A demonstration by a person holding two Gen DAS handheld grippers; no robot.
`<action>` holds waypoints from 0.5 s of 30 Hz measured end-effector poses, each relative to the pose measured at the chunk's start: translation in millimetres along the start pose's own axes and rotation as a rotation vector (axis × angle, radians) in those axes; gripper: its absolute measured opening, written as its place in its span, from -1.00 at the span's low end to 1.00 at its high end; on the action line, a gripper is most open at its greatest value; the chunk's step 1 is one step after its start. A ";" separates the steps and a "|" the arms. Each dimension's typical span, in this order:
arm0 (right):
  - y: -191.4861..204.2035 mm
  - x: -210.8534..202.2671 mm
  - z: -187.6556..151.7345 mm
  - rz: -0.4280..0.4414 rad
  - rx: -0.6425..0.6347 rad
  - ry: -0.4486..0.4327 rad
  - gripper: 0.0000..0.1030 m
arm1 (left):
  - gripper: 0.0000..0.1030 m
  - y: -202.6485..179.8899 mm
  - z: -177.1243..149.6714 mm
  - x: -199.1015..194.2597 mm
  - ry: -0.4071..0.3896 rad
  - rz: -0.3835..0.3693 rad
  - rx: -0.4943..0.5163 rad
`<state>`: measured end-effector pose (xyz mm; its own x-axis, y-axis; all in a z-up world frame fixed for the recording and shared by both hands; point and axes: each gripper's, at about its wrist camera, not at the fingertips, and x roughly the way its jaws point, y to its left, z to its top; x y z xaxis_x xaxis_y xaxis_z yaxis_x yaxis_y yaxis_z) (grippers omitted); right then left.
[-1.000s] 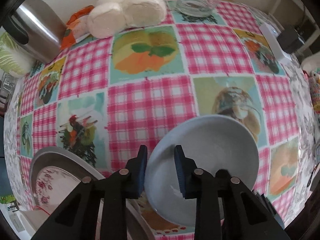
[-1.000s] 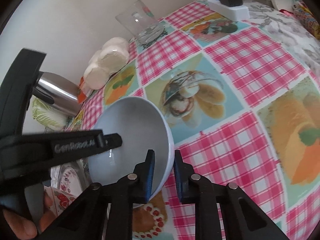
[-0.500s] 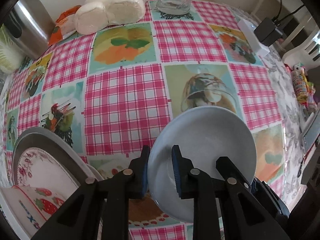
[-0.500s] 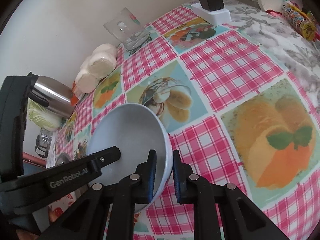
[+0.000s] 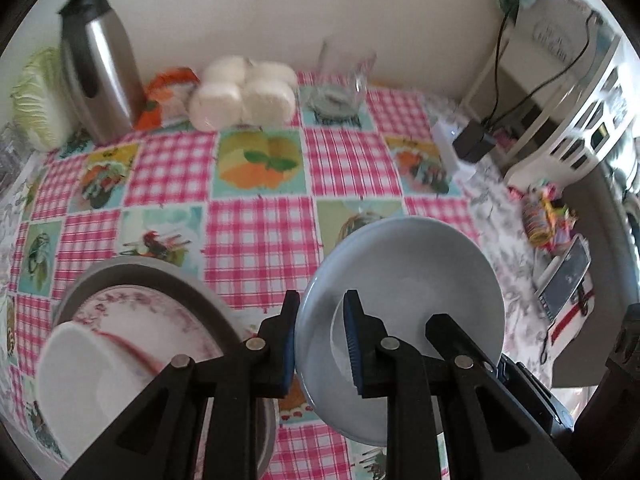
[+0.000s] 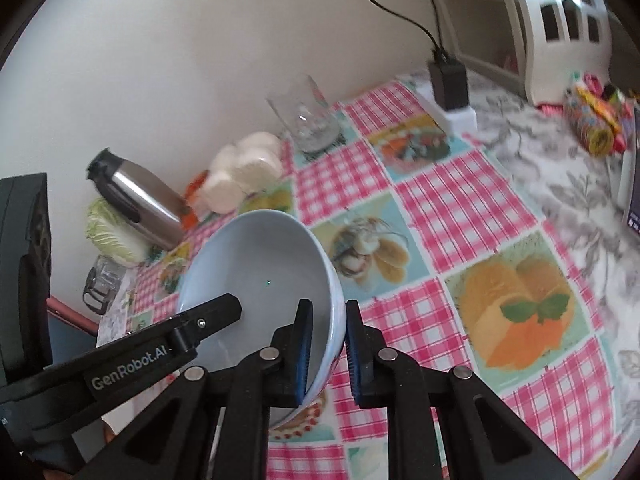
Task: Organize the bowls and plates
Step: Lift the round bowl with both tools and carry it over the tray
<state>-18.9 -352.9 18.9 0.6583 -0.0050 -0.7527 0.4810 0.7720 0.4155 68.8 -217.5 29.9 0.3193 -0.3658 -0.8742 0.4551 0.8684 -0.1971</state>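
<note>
Left wrist view: pale blue bowl (image 5: pixel 404 300) has risen off the tabletop (image 5: pixel 256 236) since a second ago, now tilted.
Left tool (image 5: pixel 320 340): clamped on its 9 o'clock rim.
Right tool (image 6: pixel 326 350): pinching the opposite rim.
Stack (image 5: pixel 132 320): plates at 8 o'clock, likely destination.

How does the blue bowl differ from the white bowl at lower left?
The blue bowl is pale blue and plain; the white bowl is white with a red mark on its rim. The blue bowl is clamped at its rim by both tools, tilted; the white bowl rests ungripped on the floral plate. Both look empty.
</note>
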 end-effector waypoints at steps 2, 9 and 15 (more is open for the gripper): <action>13.2 -8.3 -1.6 0.004 -0.024 -0.010 -0.67 | -0.56 6.3 -2.5 -13.9 -0.038 0.006 0.003; 51.1 -30.0 -9.4 0.059 -0.078 -0.029 -0.67 | -0.56 41.5 -19.3 -50.1 -0.122 -0.037 -0.066; 88.6 -46.9 -20.3 0.072 -0.150 -0.045 -0.67 | -0.56 70.4 -37.1 -82.5 -0.191 -0.065 -0.118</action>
<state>-19.0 -271.3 80.7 0.7150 0.0274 -0.6986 0.3423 0.8575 0.3840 43.8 -113.8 71.7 0.4492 -0.4689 -0.7605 0.3831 0.8701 -0.3102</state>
